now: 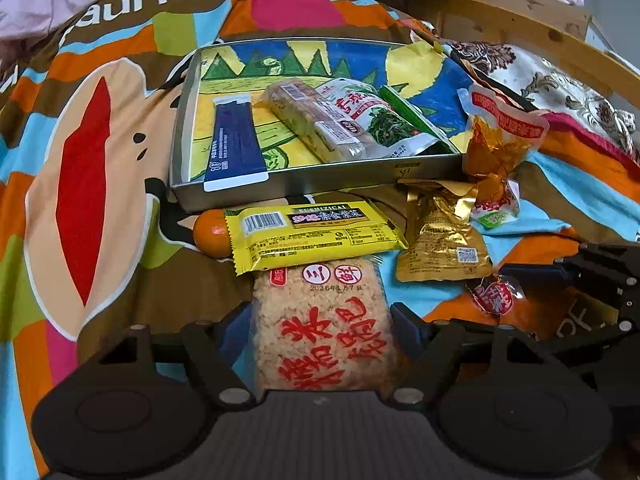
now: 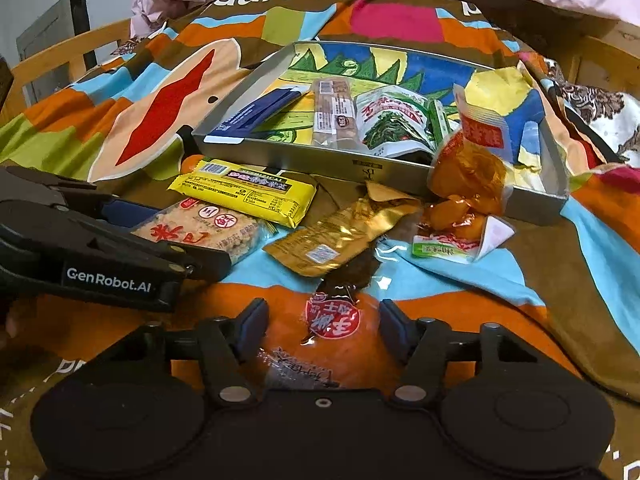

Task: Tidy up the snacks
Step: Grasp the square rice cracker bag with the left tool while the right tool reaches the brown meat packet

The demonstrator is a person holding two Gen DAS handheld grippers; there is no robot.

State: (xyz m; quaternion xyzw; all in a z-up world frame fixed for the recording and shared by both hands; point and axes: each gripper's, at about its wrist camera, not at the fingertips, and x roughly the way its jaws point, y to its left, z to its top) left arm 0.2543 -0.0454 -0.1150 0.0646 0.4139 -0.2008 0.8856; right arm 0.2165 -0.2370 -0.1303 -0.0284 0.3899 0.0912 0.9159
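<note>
Jaws spread on my left gripper, straddling rice cracker pack, lower centre; right gripper likewise around red-label snack.

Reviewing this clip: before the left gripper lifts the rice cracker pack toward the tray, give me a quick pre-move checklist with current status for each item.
1. Rice cracker pack sits between the left gripper fingers: ok.
2. Fingers closed firmly on the pack: cannot tell; the pads flank it closely, contact is unclear.
3. Pack free of other items: not ok; the yellow packet overlaps its far end.
4. Landing room in the metal tray: ok; bare printed floor shows between the blue stick pack and the wrapped bar.
5. Right gripper out of the way: ok; it straddles the small red-label pouch, off to the side.
</note>
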